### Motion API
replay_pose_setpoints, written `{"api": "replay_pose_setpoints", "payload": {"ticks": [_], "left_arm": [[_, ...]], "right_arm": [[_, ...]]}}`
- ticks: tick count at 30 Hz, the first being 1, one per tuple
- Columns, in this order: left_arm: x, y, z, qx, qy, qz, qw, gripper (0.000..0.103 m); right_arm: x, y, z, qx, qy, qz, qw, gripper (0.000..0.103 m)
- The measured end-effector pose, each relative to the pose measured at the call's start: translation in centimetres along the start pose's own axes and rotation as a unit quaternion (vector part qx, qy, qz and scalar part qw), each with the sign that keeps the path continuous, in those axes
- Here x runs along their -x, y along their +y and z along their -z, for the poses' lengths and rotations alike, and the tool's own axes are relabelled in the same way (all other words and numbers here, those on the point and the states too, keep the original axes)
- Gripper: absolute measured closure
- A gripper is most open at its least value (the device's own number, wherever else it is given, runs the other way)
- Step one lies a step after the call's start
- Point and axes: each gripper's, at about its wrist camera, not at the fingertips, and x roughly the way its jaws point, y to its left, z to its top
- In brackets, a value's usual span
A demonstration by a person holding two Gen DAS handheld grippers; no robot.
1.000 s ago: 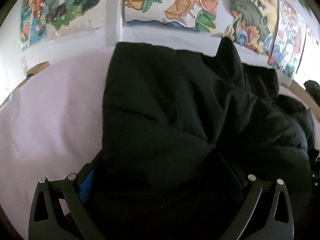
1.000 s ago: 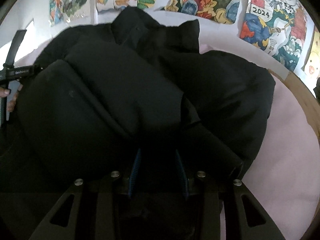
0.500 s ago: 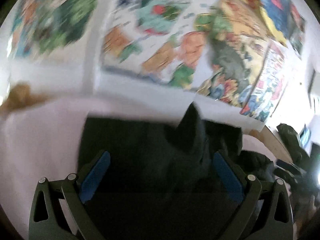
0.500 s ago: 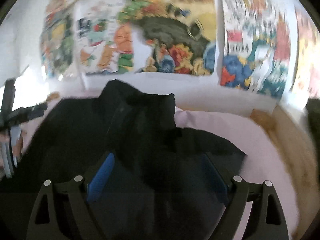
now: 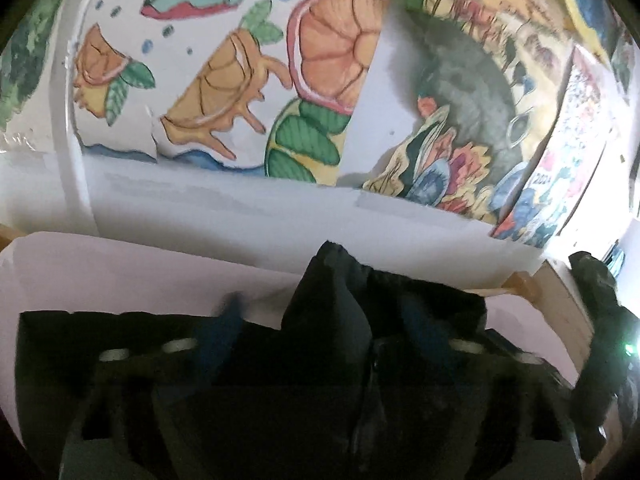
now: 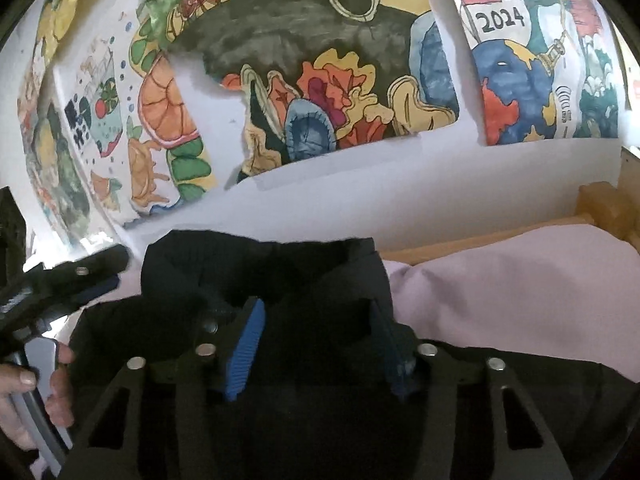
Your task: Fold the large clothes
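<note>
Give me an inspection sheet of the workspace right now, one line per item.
Surface: pink sheet over a wooden frame.
Job's things: black jacket, bunched.
Clutter: dark heap at the right edge.
Grippers: left gripper and right gripper, jaws just closing with jacket fabric between them; whether the pads press cannot be told.
Cables: nothing seen.
Surroundings: white wall with posters.

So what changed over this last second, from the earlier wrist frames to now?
Both cameras tilted up: the wall posters now fill most of each view and the black jacket sits low. The left gripper and right gripper, open wide half a second ago, have just been closing, with jacket fabric between the jaws. The jacket still lies on the pink sheet.
</note>
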Motion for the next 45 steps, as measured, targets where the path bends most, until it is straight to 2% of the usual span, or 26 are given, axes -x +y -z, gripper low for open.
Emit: {"api": "replay_pose_setpoints", "payload": {"ticks": [1,2,6,12,15,17,20,22,24,25,29,30,31,32,33,39,42,45], "left_arm": [[-0.4,-0.1,-0.1,-0.003,0.013,-0.005,0.9999,0.083],[-0.8,-0.3,0.0,-0.010,0.027,-0.011,0.9995,0.094],[0.5,-1.0,0.4,-0.034,0.006,-0.013,0.9993,0.099],[5.6,-1.4,2.0,-0.021,-0.032,0.013,0.9992,0.100],[9.1,-1.1,3.7,-0.034,-0.056,0.027,0.9975,0.100],[11.0,-0.8,5.0,-0.038,-0.063,0.034,0.9967,0.100],[13.4,-0.3,7.3,-0.049,-0.066,0.041,0.9957,0.100],[14.7,0.1,8.8,-0.049,-0.066,0.048,0.9954,0.100],[15.8,0.6,10.3,-0.050,-0.067,0.053,0.9951,0.101],[16.2,0.8,11.1,-0.050,-0.068,0.056,0.9948,0.101],[16.8,1.2,12.8,-0.056,-0.066,0.061,0.9944,0.101],[16.8,1.2,13.1,-0.056,-0.066,0.061,0.9943,0.101],[16.8,1.2,13.4,-0.056,-0.065,0.062,0.9944,0.101],[16.7,1.3,13.5,-0.054,-0.065,0.062,0.9945,0.101],[16.7,1.4,13.7,-0.052,-0.065,0.063,0.9946,0.101],[16.7,3.1,14.8,-0.037,-0.054,0.065,0.9958,0.101],[16.6,4.1,15.8,-0.034,-0.040,0.066,0.9964,0.101],[16.5,4.5,16.9,-0.040,-0.028,0.077,0.9959,0.101]], "right_arm": [[0.4,-0.4,0.1,-0.009,-0.008,0.005,1.000,0.095],[0.6,-0.8,0.2,-0.021,-0.010,0.004,1.000,0.100],[2.4,-1.1,0.3,-0.024,-0.028,-0.008,0.999,0.101],[6.8,-0.6,0.8,0.000,-0.056,-0.032,0.998,0.101],[9.1,0.2,1.2,0.025,-0.061,-0.041,0.997,0.101],[10.8,0.3,1.5,0.029,-0.064,-0.057,0.996,0.101],[13.3,1.3,2.1,0.068,-0.064,-0.057,0.994,0.101],[14.1,1.1,2.3,0.059,-0.062,-0.054,0.995,0.092],[14.3,0.6,2.3,0.040,-0.061,-0.059,0.996,0.063],[14.3,0.5,2.3,0.034,-0.061,-0.055,0.996,0.058],[13.8,0.9,2.3,0.048,-0.049,-0.050,0.996,0.057],[13.7,1.2,2.4,0.053,-0.050,-0.049,0.996,0.061],[13.7,1.3,2.6,0.057,-0.051,-0.052,0.996,0.070],[13.6,1.6,2.8,0.065,-0.047,-0.044,0.996,0.089],[13.8,1.8,3.0,0.076,-0.049,-0.035,0.995,0.092],[16.6,2.9,6.8,0.152,-0.049,-0.023,0.987,0.096],[17.6,3.9,10.9,0.226,-0.023,-0.010,0.974,0.096],[16.5,4.2,14.0,0.276,0.018,0.010,0.961,0.096]]}}
